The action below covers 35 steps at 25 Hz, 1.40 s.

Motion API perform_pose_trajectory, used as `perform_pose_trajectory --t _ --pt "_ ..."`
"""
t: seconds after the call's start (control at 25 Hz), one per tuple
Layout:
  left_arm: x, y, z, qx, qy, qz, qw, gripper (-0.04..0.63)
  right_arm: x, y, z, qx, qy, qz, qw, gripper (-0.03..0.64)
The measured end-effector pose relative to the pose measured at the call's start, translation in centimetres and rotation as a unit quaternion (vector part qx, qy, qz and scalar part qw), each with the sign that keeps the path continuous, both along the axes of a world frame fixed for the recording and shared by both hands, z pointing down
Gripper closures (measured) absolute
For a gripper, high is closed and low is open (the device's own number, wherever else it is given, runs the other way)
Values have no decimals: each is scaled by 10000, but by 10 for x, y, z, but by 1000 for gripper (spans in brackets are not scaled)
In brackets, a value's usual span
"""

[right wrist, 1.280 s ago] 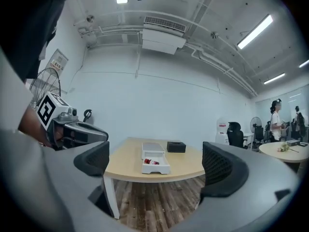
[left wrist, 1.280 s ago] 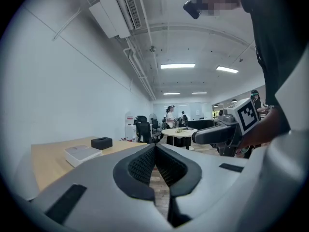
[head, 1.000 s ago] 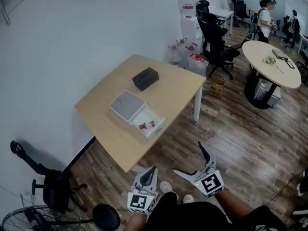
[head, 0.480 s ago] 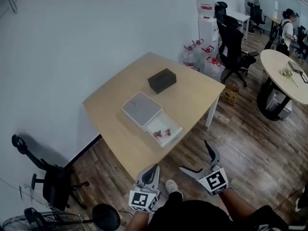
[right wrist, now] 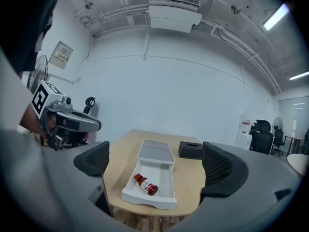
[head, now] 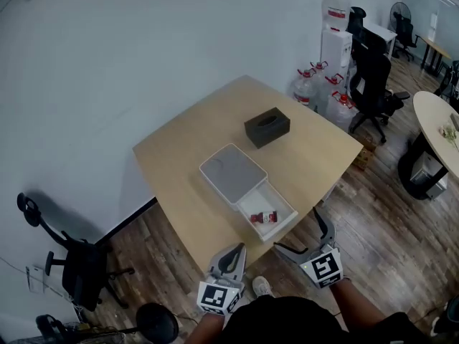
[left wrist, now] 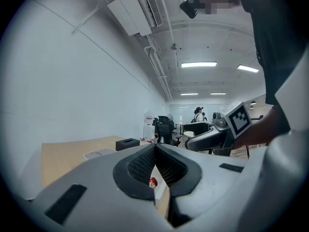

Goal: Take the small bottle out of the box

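small bottle: laid on its side in the open drawer of the box, long axis slanted across it, red cap turned far-left in right gripper view | left gripper: jaws pressed together, nothing held | right gripper: jaws spread wide, nothing held

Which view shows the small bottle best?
The right gripper view: the small bottle lies whole and unobstructed on its side in the open box. The head view shows it tiny, from above. The left gripper view shows only a red bit past shut fingers.
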<state>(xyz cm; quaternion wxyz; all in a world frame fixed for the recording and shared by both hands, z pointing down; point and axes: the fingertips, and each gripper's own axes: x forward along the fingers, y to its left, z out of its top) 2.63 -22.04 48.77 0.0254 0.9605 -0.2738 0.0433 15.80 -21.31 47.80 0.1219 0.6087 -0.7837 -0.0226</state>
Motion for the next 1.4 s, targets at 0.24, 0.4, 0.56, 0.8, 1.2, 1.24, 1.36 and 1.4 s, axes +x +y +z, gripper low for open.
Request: perform_pose_trajectory --t 0.24,0.4,0.56,0.8,1.2,1.24,1.36,1.4 --pt "-2 -36 -13 130 77 29 9999 586 1 -47 16 -416 386 -175 9982 31" --pt "-8 -50 -11 145 23 -90 9999 584 -4 -71 36 -789 752 -545 9926 31" --pt "-15 -65 0 16 -84 -375 9993 585 -6 -93 55 -1086 1094 -864 9843 31" --pt "-21 -85 5 -155 -18 -906 9958 584 -15 -122 97 -1726 1480 -1565 9612 31" --pt "-32 -98 14 -343 1 -1517 9878 584 -30 -139 178 -2977 2203 -2450 8960 32" --pt "-36 -97 17 -369 -52 -1576 9868 584 -31 -139 184 -3046 2266 -2502 8907 32" --pt "-42 -94 24 -459 -182 -1753 9833 585 -30 -140 194 -3220 2415 -2631 8768 33" --pt "-39 -94 24 -476 -136 -1769 9830 585 -26 -140 198 -3306 2443 -2652 8722 38"
